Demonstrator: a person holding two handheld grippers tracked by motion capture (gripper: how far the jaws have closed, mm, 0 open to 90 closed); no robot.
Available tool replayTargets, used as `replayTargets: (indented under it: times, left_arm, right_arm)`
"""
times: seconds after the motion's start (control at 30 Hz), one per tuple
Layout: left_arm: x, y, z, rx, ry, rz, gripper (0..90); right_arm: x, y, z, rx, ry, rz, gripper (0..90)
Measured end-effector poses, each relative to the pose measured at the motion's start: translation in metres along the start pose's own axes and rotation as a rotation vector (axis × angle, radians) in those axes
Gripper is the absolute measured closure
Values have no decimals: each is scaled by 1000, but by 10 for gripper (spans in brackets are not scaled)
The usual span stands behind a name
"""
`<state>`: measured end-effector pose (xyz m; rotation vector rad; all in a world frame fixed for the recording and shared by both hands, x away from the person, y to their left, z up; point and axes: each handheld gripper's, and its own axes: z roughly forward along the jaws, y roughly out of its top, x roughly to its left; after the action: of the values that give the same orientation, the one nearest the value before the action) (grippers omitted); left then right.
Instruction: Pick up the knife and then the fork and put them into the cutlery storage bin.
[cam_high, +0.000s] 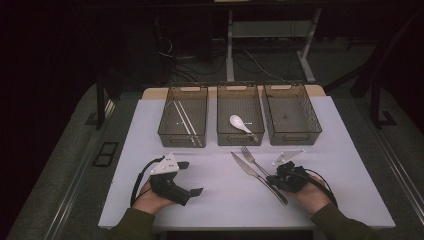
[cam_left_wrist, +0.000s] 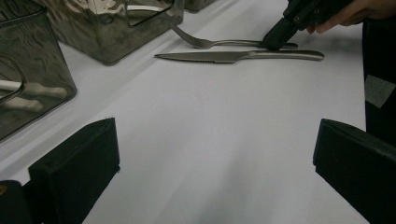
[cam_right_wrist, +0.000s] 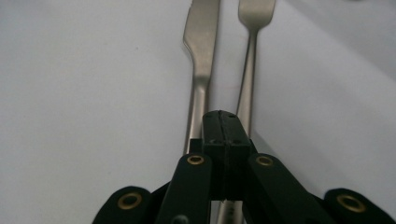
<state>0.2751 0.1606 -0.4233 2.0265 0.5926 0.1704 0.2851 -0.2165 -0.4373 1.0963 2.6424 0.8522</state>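
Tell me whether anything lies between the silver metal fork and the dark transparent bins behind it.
Nothing visible does. The white table is bare between the silver metal fork and the dark transparent bins. The steel knife lies beside the fork, not ahead of it. The shut right gripper sits at its handle.

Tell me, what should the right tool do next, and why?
Probably open a little. The right tool is shut with nothing between its tips, and it sits over the handles of the knife and the fork, which lie side by side on the table. It likely needs a gap before it can pinch either one for a bin.
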Motion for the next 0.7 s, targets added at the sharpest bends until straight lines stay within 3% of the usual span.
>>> replayTargets:
  times: [0.27,0.5,0.7]
  left_arm:
    - [0,0,-1,0,0,-3,0]
    - [0,0,-1,-2,2,-3,0]
    - [0,0,-1,-2,1,-2,0]
  right_arm:
    - [-3,-4,-5,13,-21,3,900]
    - [-17,-11,-11,19,-76,29,900]
    - [-29,-13,-14,20,-74,28,899]
